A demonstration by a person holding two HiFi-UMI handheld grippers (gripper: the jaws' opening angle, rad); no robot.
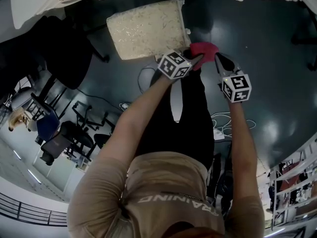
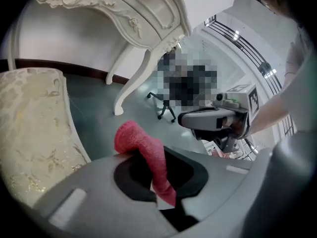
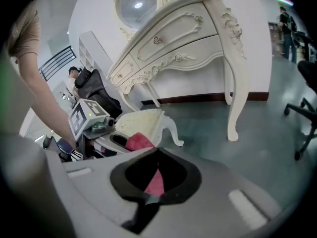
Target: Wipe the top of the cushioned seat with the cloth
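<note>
The left hand-held gripper (image 1: 194, 59) and right hand-held gripper (image 1: 218, 59) both clench the cloth (image 1: 203, 50) beside the cushioned seat (image 1: 146, 29); wiping judged not yet begun.

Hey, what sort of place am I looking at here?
Probably a big open workspace or showroom: an ornate cream dressing table, rolling office chairs and metal shelving racks on a dark floor.

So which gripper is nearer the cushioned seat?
Left. The left gripper is beside a corner of the cushioned seat; the right gripper is farther, past the cloth both clamp.
</note>
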